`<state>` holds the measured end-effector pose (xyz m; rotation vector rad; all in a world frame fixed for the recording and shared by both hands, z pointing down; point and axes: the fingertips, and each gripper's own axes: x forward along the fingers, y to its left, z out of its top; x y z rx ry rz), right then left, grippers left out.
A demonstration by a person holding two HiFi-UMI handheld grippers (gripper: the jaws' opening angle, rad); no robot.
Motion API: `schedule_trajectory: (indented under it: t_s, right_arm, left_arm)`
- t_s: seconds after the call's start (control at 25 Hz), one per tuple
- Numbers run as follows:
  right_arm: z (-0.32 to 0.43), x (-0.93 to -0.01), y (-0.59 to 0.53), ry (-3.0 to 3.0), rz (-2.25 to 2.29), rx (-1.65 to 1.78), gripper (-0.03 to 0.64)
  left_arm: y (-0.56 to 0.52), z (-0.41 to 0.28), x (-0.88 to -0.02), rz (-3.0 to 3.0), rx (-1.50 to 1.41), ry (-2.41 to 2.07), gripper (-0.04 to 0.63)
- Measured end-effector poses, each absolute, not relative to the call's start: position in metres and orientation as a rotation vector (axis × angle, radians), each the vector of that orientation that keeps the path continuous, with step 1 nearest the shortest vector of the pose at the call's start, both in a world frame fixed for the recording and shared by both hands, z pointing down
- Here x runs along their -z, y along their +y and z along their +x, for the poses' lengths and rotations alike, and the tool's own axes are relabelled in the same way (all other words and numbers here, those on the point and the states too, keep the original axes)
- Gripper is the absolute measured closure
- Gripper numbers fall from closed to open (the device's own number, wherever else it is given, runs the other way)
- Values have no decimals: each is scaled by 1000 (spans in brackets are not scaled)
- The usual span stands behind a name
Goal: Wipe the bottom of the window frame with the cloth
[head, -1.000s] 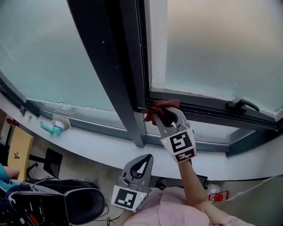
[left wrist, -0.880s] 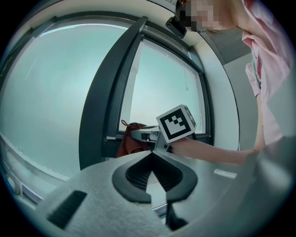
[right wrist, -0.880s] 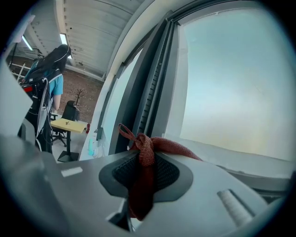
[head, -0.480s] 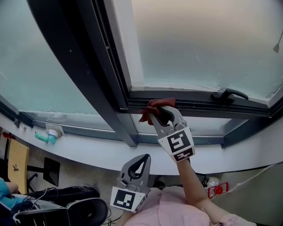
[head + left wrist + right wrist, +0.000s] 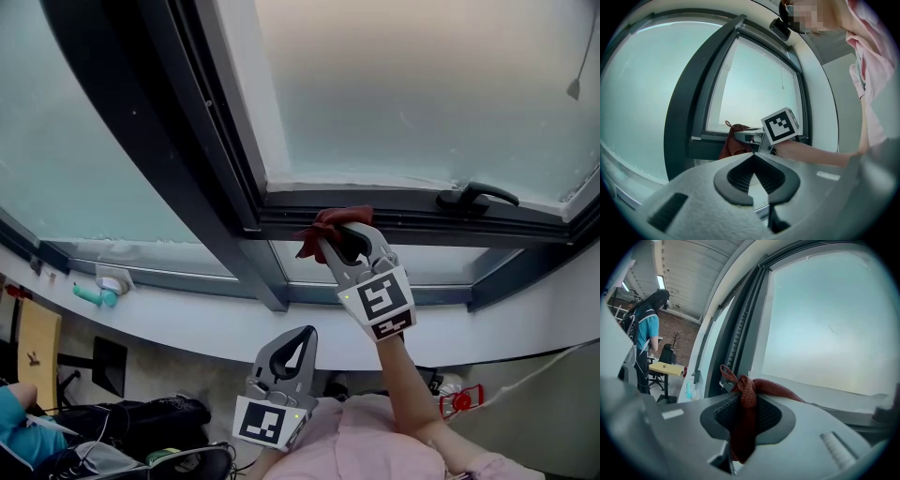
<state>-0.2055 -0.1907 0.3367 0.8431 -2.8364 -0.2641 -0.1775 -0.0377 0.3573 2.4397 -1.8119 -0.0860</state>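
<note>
Against the window frame [image 5: 412, 217], right gripper [image 5: 348, 238] clamps red cloth [image 5: 325, 223].

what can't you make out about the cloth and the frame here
- Whether the cloth touches the bottom frame rail: the right gripper covers the contact in the head view, the bunched cloth in the right gripper view.
- The window handle: cut off at the right gripper view's edge.
- What the teal object on the sill is: too small, head view.

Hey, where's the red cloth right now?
In the head view the red cloth sits near the centre, clamped in the right tongs at the bottom rail of the window frame, left of the black window handle.
</note>
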Motion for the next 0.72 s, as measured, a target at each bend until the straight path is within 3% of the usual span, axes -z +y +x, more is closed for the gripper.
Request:
schedule_trajectory:
  t_s: [0.72]
  right_arm:
    - [-171,-336,-199,-2825,930,226,541]
  left_arm:
    - [-40,-158,-366,2493,-15,-1725,598]
